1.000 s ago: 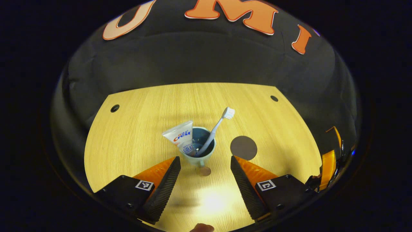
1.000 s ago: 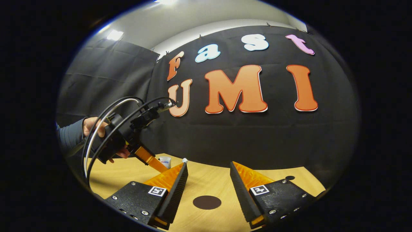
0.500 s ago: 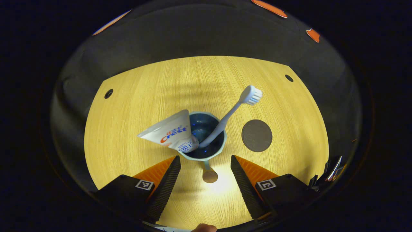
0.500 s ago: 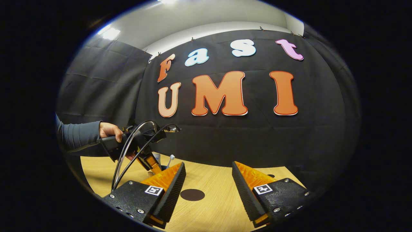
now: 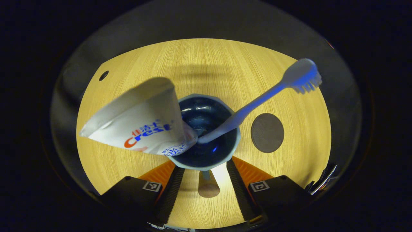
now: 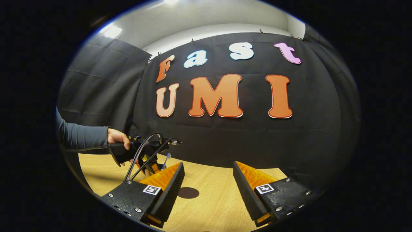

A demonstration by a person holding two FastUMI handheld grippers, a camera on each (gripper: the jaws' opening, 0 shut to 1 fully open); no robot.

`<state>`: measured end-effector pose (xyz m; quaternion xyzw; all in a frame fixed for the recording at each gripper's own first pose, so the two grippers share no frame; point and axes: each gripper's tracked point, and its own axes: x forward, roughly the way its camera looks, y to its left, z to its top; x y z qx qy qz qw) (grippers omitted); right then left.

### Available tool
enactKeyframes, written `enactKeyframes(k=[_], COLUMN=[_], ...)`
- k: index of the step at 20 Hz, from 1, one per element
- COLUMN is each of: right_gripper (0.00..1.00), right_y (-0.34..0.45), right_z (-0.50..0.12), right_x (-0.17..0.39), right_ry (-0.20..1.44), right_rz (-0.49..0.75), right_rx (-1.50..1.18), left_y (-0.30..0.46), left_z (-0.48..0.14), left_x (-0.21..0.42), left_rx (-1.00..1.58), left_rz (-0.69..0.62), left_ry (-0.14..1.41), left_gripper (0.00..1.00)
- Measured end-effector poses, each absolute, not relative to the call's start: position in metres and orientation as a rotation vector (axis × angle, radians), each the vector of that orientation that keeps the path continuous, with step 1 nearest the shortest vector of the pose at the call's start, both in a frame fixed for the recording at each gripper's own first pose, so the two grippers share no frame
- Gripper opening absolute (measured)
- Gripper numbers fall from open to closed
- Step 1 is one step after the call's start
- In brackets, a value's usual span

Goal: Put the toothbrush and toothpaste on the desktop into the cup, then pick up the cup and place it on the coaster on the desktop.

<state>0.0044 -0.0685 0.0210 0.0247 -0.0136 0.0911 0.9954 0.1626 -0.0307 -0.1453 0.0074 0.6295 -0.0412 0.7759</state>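
Seen from above in the left gripper view, a pale blue cup (image 5: pixel 225 154) with a dark inside stands on the wooden desktop (image 5: pixel 206 61). A white toothpaste tube (image 5: pixel 138 125) leans out of it to the left, and a white toothbrush (image 5: pixel 257 100) leans out to the right. My left gripper (image 5: pixel 204 167) is open just above the cup's near rim, a finger on each side of the cup's handle (image 5: pixel 208 187). The dark round coaster (image 5: pixel 267 132) lies right of the cup. My right gripper (image 6: pixel 208 164) hovers open over the desktop with nothing between its fingers, the coaster (image 6: pixel 188 192) just ahead.
In the right gripper view a hand (image 6: pixel 116 138) in a grey sleeve (image 6: pixel 83 137) holds the left gripper (image 6: pixel 141 154) at the far left, the toothbrush head (image 6: pixel 168 156) poking up beside it. A small hole (image 5: pixel 103 75) marks the desktop's far left corner.
My left gripper has come down close onto the cup, its fingers now flanking the handle and slightly narrower. The right gripper has barely shifted.
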Motion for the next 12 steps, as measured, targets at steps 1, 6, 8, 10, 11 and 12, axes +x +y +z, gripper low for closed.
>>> enactKeyframes(k=[1, 6, 8, 10, 11, 12], right_gripper=[0.92, 0.93, 0.94, 0.94, 0.94, 0.94], right_y=[-0.071, -0.076, -0.078, -0.079, -0.080, -0.082], right_z=[0.021, 0.021, 0.020, 0.019, 0.018, 0.017], right_x=[0.005, 0.005, 0.005, 0.005, 0.005, 0.006], right_ry=[-0.030, -0.035, -0.031, -0.026, -0.023, -0.018], right_rz=[0.171, 0.152, 0.147, 0.142, 0.136, 0.128], right_rx=[0.044, 0.050, 0.054, 0.055, 0.053, 0.049], left_y=[-0.029, -0.041, -0.048, -0.056, -0.059, -0.062], left_z=[-0.145, -0.147, -0.147, -0.145, -0.144, -0.142], left_x=[0.164, 0.180, 0.192, 0.207, 0.215, 0.224], left_rx=[0.031, 0.020, 0.019, 0.034, 0.040, 0.045], left_rz=[-0.077, -0.060, -0.060, -0.079, -0.081, -0.090], left_ry=[1.369, 1.356, 1.344, 1.315, 1.306, 1.290], left_gripper=[0.79, 0.34, 0.36, 0.35, 0.35, 0.34])
